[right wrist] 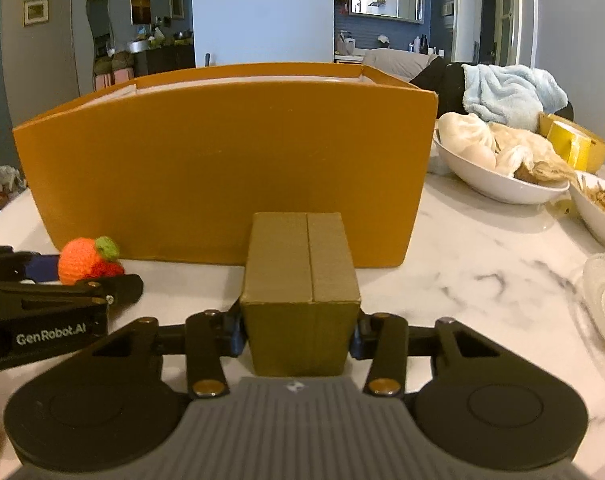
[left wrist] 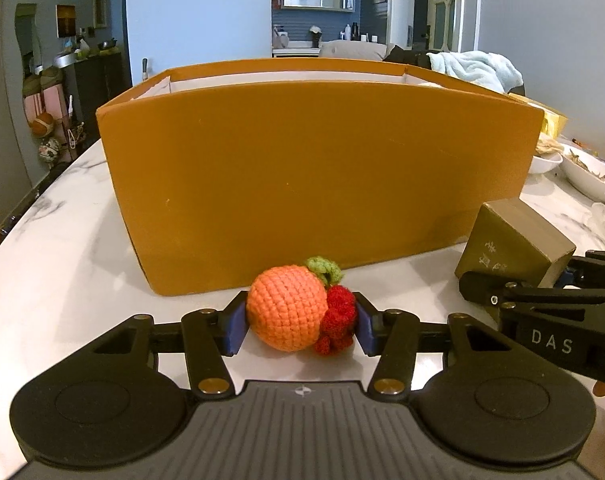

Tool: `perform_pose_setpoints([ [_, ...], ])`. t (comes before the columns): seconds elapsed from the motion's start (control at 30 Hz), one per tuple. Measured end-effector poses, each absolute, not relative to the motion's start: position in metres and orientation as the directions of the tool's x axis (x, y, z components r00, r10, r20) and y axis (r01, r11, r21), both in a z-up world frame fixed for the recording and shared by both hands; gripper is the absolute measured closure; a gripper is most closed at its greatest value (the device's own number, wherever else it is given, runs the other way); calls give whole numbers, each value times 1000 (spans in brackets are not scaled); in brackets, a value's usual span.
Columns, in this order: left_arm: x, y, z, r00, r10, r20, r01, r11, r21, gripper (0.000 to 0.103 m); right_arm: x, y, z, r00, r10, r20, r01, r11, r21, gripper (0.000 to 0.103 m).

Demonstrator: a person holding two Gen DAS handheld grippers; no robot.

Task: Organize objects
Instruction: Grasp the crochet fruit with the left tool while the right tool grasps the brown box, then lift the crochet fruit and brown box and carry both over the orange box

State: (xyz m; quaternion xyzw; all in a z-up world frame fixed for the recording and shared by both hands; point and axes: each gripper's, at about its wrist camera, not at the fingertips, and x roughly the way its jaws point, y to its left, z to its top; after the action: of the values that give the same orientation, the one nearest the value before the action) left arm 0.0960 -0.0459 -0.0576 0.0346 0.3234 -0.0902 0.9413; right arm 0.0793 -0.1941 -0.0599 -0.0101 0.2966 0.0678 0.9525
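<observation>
Crocheted fruit toy (left wrist: pixel 298 312): soft, light, squashy yarn, likely to give under pressure; best taken across its round orange body, as now. Pinched between the blue pads of left gripper (left wrist: pixel 298 318), low on the marble table (left wrist: pixel 62 216), just in front of the orange box (left wrist: pixel 318 172). Olive-gold carton (right wrist: pixel 300 292): stiff cardboard, probably light, smooth-sided, so apt to slip; best held on its two flat flanks. Clamped in right gripper (right wrist: pixel 298 330), standing close before the box wall, though whether touching it cannot be told. Both items outside the box, neither yet lifted over its rim.
</observation>
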Motion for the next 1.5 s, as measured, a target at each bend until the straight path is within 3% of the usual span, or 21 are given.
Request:
perform_pose_setpoints([
  [0.53, 81, -36, -39, 711, -145, -688, 161, 986, -42, 42, 36, -182, -30, 819, 166, -549, -198, 980, 0, 55],
  [1.07, 81, -43, 29, 786, -165, -596, 190, 982, -21, 42, 19, -178, 35, 866, 189, -463, -235, 971, -44, 55],
  [1.5, 119, -41, 73, 835, -151, -530, 174, 985, -7, 42, 53, -171, 82, 894, 199, -401, -250, 965, -78, 55],
])
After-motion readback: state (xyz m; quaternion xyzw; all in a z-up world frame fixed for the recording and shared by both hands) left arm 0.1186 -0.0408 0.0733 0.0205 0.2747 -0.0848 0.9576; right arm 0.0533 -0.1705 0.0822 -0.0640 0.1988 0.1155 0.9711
